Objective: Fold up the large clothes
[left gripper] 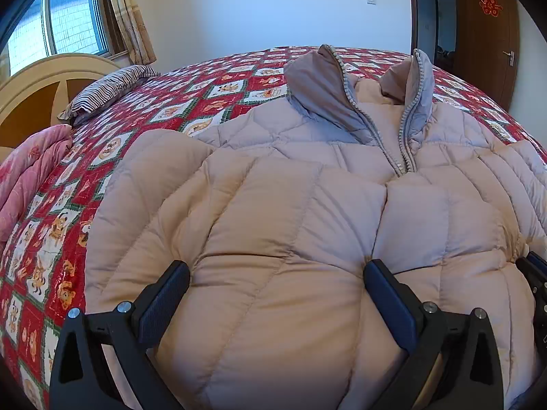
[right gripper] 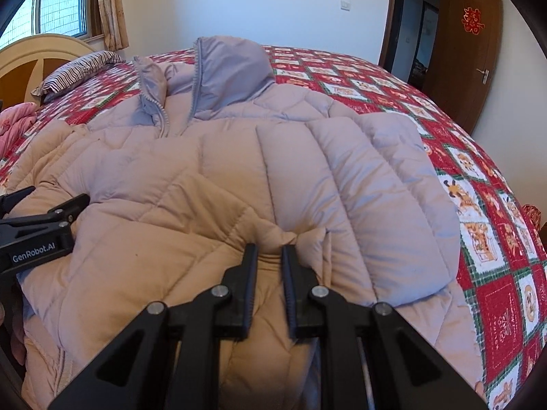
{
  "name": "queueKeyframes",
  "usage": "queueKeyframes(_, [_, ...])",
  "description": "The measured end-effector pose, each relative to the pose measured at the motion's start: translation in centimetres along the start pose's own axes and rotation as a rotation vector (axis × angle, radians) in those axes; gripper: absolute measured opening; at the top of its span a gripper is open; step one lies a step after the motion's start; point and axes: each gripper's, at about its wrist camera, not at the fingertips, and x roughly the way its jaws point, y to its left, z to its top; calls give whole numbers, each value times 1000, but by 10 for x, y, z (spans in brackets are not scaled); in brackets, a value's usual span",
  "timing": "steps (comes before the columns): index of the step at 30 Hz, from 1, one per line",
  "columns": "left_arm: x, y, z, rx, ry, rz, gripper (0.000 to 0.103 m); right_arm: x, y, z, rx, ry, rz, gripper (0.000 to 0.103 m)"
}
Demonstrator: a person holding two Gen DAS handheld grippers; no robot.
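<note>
The left gripper (left gripper: 275,270) sat spread wide on the puffy beige quilted down jacket (left gripper: 307,184), lying front-up on the red patterned bedspread (left gripper: 85,171). The right gripper (right gripper: 270,253) pinched a fabric ridge. Folding seemed underway; next, the left likely needed to close.

The bed (left gripper: 239,78) is covered by a red quilt (right gripper: 495,273) printed with white animal panels. A pale quilted jacket (left gripper: 290,205) is laid flat on the quilt, directly ahead of and beneath both tools, its collar at the far end. A striped pillow (left gripper: 109,89) is seen far ahead to the left, against the cream headboard (left gripper: 41,78). A pink folded blanket (left gripper: 27,177) is noted at the left edge.
</note>
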Motion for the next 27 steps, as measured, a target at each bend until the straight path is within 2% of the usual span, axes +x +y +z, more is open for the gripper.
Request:
queueKeyframes(15, [0,-1,2,11,5,11,102,1,7,-1,-33,0,-37,18])
queueKeyframes(19, [-17,5,11,39,29,14,102,-5,0,3,-20,14,11,19])
queueKeyframes(21, [-38,11,19,47,-3,-10,102,-11,-6,8,-23,41,54,21])
queueKeyframes(22, [-50,16,26,52,-39,-38,102,-14,-8,11,-29,52,77,27])
queueKeyframes(24, [-65,25,42,60,-77,-69,102,-22,-12,21,-41,58,136,50])
queueKeyframes(25, [-68,30,54,55,-86,-83,102,-27,-15,29,-43,45,151,72])
queueKeyframes(26, [-67,35,65,46,-88,-94,102,-30,-16,35,-43,26,145,89])
queueKeyframes(27, [-64,37,75,35,-83,-100,102,-33,-18,46,-44,-2,131,92])
